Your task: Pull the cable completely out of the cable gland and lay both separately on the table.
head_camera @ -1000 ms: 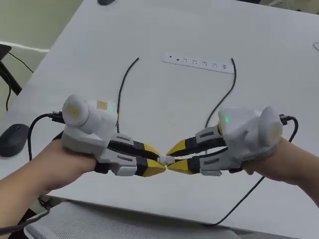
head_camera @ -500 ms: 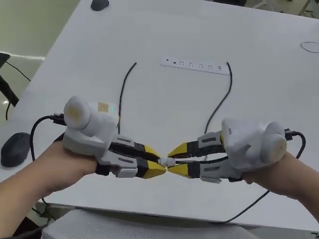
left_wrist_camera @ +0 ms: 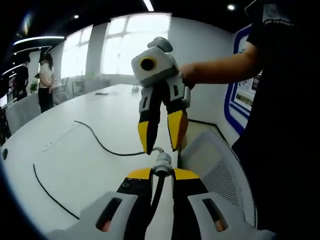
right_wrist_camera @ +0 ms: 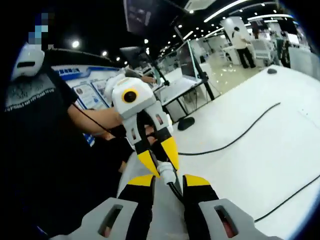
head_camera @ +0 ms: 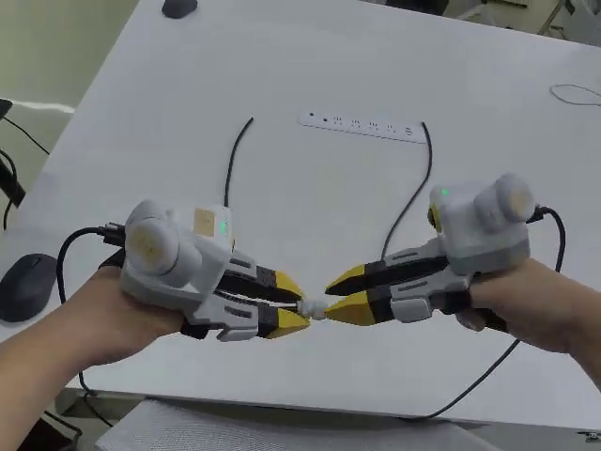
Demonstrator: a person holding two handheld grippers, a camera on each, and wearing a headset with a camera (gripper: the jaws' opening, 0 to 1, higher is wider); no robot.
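Note:
A small white cable gland [head_camera: 315, 308] hangs in the air over the table's front edge, between the yellow tips of both grippers, which meet tip to tip. My left gripper [head_camera: 302, 305] comes in from the left, shut on the gland [left_wrist_camera: 161, 164]. A black cable [left_wrist_camera: 156, 192] runs back between its jaws. My right gripper [head_camera: 328, 297] faces it from the right, shut on the black cable [right_wrist_camera: 176, 191] just behind the gland [right_wrist_camera: 167, 175]. The cable's far ends are hidden by the gripper bodies.
A white power strip [head_camera: 362, 127] lies farther back on the white table [head_camera: 310, 56]. Two black cables [head_camera: 230, 164] [head_camera: 413, 193] trail across the tabletop toward the grippers. A dark mouse [head_camera: 23, 287] sits at the left edge. A grey chair [head_camera: 235, 427] is under the front edge.
The right gripper's body has risen and tipped, so its jaws now slope down toward the gland. The left gripper has sunk slightly. The tips stay together on the gland.

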